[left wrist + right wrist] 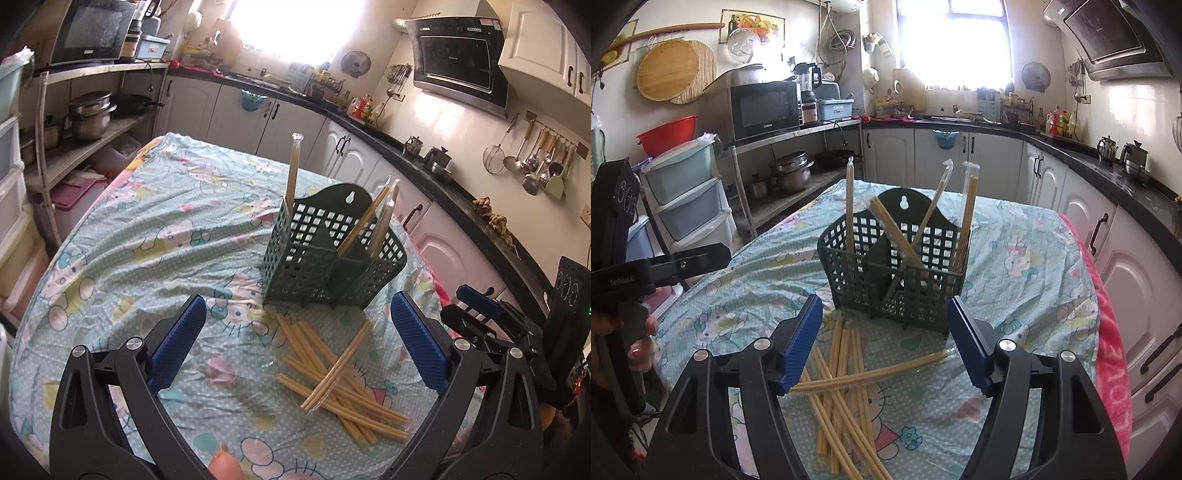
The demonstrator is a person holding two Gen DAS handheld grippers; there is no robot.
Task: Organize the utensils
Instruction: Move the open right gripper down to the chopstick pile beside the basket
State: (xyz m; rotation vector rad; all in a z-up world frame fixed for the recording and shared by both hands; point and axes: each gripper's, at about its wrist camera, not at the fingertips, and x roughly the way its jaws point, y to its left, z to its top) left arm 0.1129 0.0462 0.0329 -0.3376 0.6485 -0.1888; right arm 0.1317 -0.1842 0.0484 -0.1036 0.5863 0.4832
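A dark green slotted utensil basket (325, 254) stands on the table, also in the right wrist view (897, 273). A few wrapped chopstick pairs (293, 173) stand upright or lean in its compartments (967, 218). A loose pile of wrapped chopsticks (332, 373) lies on the cloth in front of the basket (842, 380). My left gripper (297, 332) is open and empty, hovering over the pile. My right gripper (884, 339) is open and empty, just above the pile and close to the basket's front.
The table has a pale blue cartoon-print cloth (147, 236). The right gripper's body (491, 325) shows at the right of the left wrist view; the left one (635, 273) at the left of the right wrist view. Kitchen cabinets (1108, 258) run along the right, shelving (74, 147) on the left.
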